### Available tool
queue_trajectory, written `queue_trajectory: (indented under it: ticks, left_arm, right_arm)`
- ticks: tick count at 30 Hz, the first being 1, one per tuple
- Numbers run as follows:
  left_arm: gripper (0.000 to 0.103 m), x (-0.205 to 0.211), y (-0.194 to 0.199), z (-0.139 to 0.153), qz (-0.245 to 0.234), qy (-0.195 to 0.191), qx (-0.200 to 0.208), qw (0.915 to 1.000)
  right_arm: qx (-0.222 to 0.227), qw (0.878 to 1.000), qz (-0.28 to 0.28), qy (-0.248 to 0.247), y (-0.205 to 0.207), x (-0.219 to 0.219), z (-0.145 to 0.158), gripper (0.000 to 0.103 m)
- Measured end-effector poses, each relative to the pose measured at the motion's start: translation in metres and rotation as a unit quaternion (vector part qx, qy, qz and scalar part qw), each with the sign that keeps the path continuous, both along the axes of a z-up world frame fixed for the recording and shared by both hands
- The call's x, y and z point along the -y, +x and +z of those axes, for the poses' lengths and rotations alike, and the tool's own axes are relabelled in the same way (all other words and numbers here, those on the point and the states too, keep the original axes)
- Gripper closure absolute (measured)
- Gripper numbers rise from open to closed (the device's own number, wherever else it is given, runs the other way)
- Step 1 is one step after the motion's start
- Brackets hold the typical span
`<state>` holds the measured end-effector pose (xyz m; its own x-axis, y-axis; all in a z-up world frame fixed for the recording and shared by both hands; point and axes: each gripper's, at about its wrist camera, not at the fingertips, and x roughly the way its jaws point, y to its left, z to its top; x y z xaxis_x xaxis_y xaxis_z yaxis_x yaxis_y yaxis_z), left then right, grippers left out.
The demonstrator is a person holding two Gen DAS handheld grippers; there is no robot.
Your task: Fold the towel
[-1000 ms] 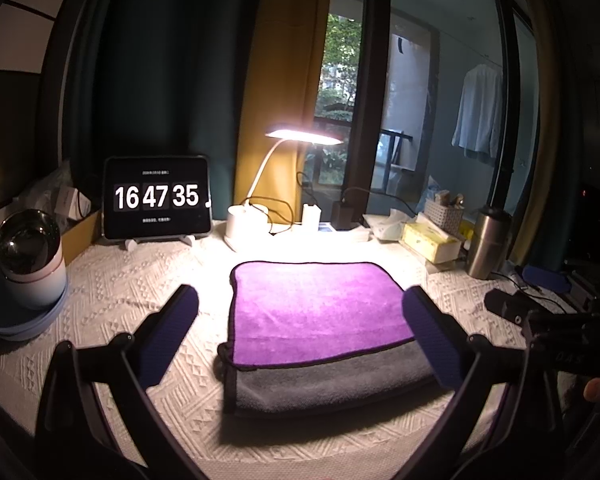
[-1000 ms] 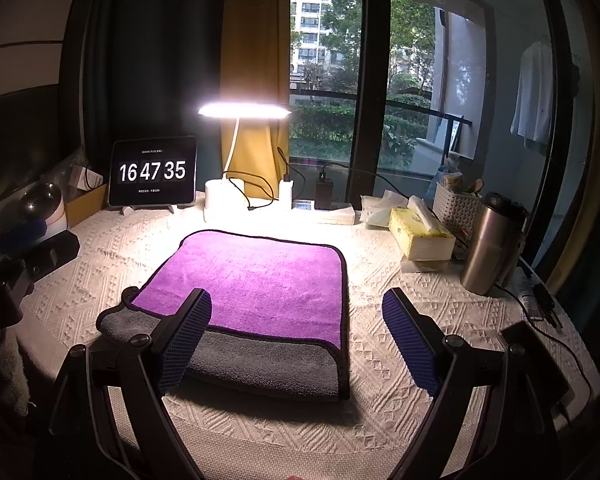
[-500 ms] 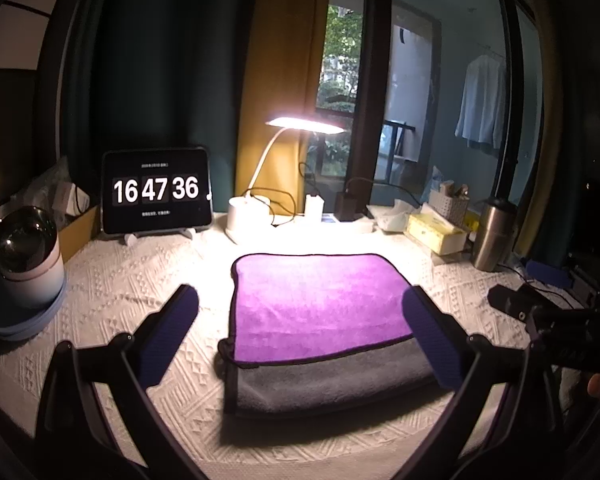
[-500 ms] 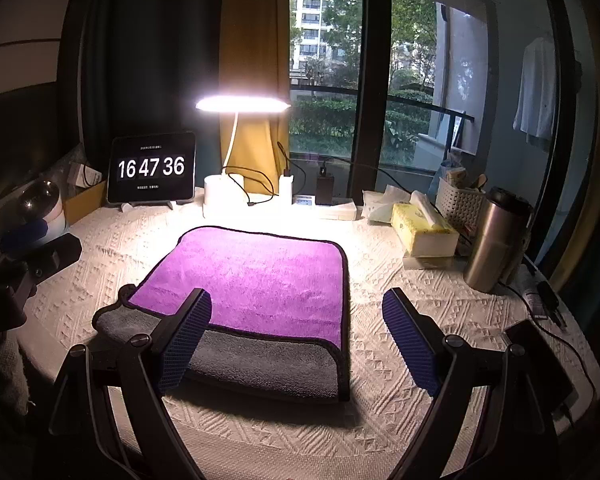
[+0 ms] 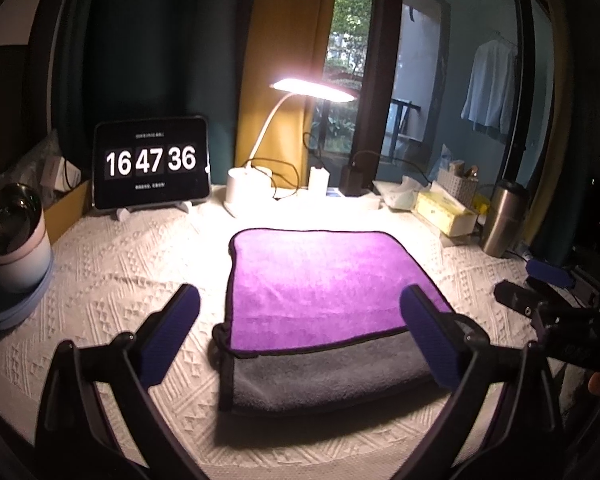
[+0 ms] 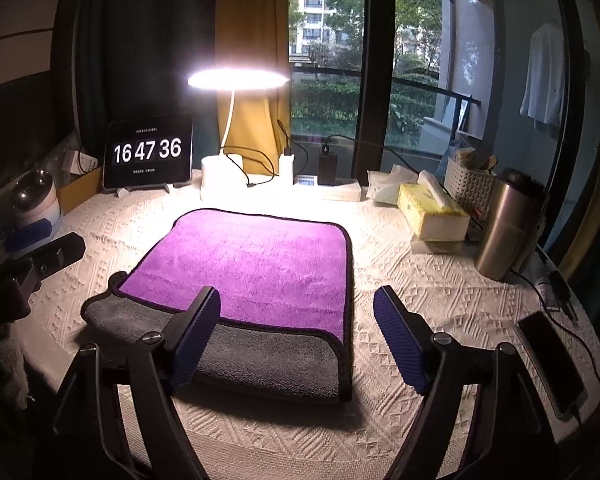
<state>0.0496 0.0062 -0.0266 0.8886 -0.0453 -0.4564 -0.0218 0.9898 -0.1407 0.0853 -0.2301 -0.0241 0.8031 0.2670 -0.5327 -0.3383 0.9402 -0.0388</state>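
The towel (image 5: 320,292) lies folded on the white textured tablecloth, purple side up with a grey band along its near edge; it also shows in the right wrist view (image 6: 252,268). My left gripper (image 5: 300,320) is open and empty, held above the towel's near edge. My right gripper (image 6: 298,320) is open and empty, above the towel's near right corner. The right gripper (image 5: 540,304) shows at the right edge of the left wrist view, and the left gripper (image 6: 32,256) at the left edge of the right wrist view.
At the back stand a tablet clock (image 5: 152,162), a lit desk lamp (image 5: 248,186) and chargers (image 6: 328,164). A tissue box (image 6: 432,212), steel flask (image 6: 504,232) and phone (image 6: 548,360) are right. A round device (image 5: 8,236) stands left.
Both grippers have lifted and tilted slightly, so the scene sits a little lower in each view. The towel has not moved. The clock went from 35 to 36.
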Motion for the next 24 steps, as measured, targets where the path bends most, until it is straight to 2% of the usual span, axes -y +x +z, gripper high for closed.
queue_trajectory:
  ticks: [13, 18, 24]
  left_arm:
    - [0.019, -0.005, 0.024, -0.028, 0.006, 0.005, -0.063, 0.9980]
    - [0.025, -0.011, 0.031, -0.042, 0.014, 0.000, -0.093, 0.9956]
    - [0.035, -0.023, 0.038, -0.064, 0.029, -0.010, -0.134, 0.9905]
  right_arm:
    - [-0.041, 0.999, 0.008, -0.001, 0.021, 0.007, -0.019, 0.038]
    - [-0.054, 0.999, 0.003, -0.003, 0.029, 0.011, -0.028, 0.052]
    - [-0.072, 0.997, -0.004, -0.009, 0.037, 0.015, -0.043, 0.060]
